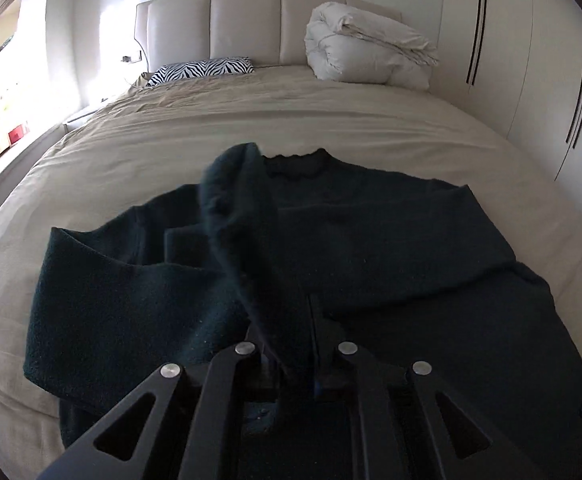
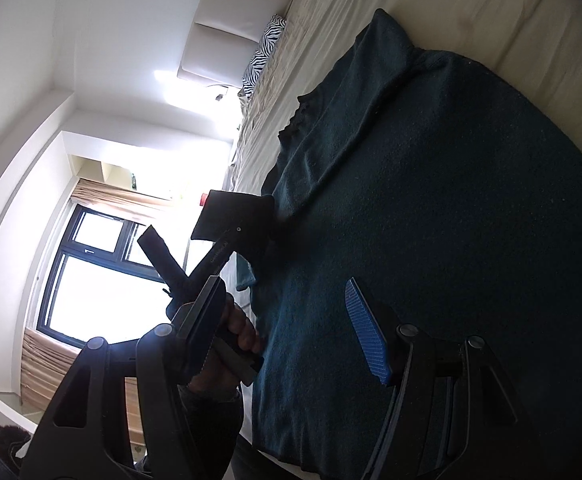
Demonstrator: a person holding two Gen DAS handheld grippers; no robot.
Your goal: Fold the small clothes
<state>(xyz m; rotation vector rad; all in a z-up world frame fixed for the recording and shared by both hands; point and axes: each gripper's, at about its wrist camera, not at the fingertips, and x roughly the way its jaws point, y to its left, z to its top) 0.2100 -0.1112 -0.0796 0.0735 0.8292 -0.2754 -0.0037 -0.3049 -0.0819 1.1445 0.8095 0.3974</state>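
A dark green sweater (image 1: pixel 371 248) lies spread on the beige bed (image 1: pixel 251 128), neckline toward the headboard. My left gripper (image 1: pixel 291 352) is shut on a fold of the sweater's left side, lifting it as a ridge above the body. In the right wrist view the same sweater (image 2: pixel 451 200) fills the right half. My right gripper (image 2: pixel 287 320) is open and empty, its blue ribbed pad (image 2: pixel 367 336) just above the sweater's lower part. The left gripper (image 2: pixel 233 220) and the hand holding it show there too, at the sweater's edge.
A rolled white duvet (image 1: pixel 367 48) and a zebra-print pillow (image 1: pixel 203 70) lie by the padded headboard (image 1: pixel 247 24). White wardrobe doors (image 1: pixel 531 60) stand at the right. A window (image 2: pixel 99 272) with curtains and a low shelf are on the left of the bed.
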